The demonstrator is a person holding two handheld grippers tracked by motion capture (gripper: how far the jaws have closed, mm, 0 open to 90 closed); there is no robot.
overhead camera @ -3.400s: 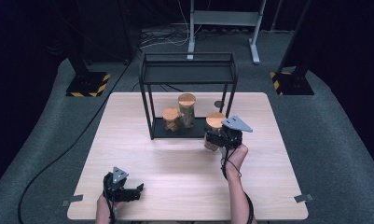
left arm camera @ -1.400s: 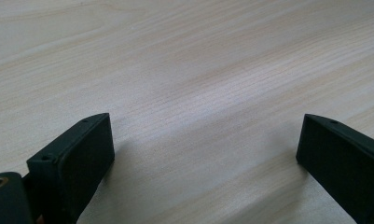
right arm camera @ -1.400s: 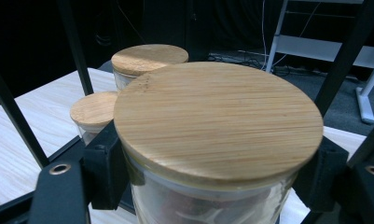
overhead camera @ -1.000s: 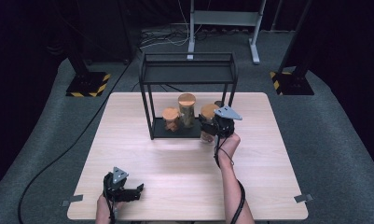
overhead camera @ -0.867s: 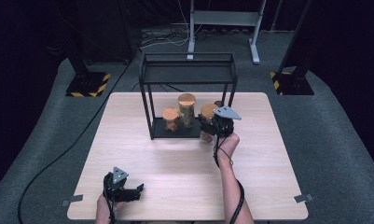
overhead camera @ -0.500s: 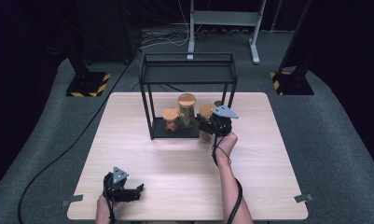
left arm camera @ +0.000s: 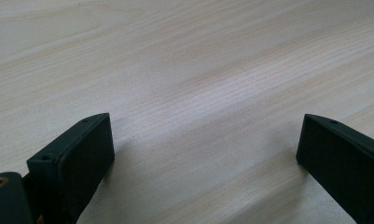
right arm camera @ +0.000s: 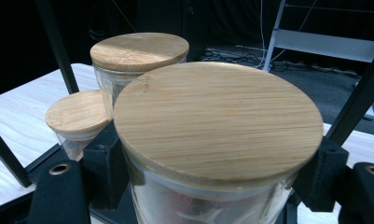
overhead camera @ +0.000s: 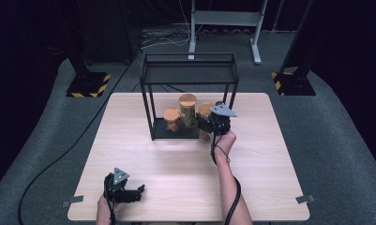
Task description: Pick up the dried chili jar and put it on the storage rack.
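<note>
Now the right gripper (overhead camera: 213, 123) clamps a wooden-lidded glass jar (right arm camera: 217, 140) at the right end of the black rack's (overhead camera: 190, 75) lower shelf, beside two other jars. Meanwhile the left gripper (overhead camera: 129, 191) rests spread apart on the table (overhead camera: 270, 154).

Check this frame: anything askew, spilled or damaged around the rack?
Nothing stands out. Two jars stand upright on the rack's bottom shelf, lids on; the right gripper holds a third jar upright beside them.

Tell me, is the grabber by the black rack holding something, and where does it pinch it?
Yes. The right gripper holds a glass jar by its sides, just under its wooden lid. The left gripper holds nothing.
</note>
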